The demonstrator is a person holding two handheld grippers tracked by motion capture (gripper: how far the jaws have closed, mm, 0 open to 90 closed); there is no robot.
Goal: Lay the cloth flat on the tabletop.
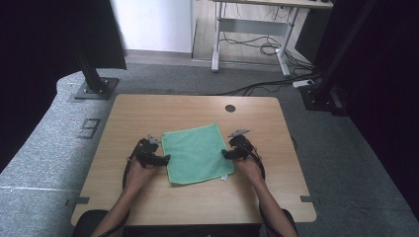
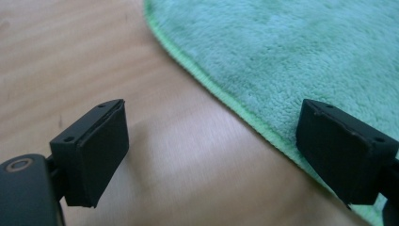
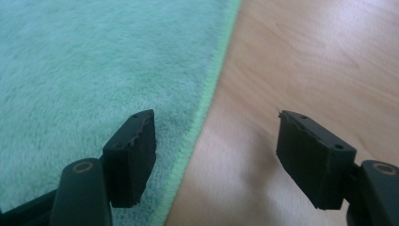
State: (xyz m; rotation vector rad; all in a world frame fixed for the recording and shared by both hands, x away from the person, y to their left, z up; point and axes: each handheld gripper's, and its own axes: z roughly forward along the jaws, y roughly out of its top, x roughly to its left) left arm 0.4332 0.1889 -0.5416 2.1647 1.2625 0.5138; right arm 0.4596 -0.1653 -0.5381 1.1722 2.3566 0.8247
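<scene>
Two forearms reach in from the near edge of the pale wood-grain counter [image 1: 148, 113], each hand holding a black claw. The left claw [image 2: 211, 141] is spread wide, one flat rectangular pad over bare wood, the other over the stitched hem of a green microfiber cloth [image 1: 197, 153]. The right claw [image 3: 216, 155] gapes likewise, straddling the opposite hem. The fluffy, roughly square cloth lies flat at mid-counter between them. Beyond it, a round dark grommet hole [image 1: 230, 108] sits near the far edge.
</scene>
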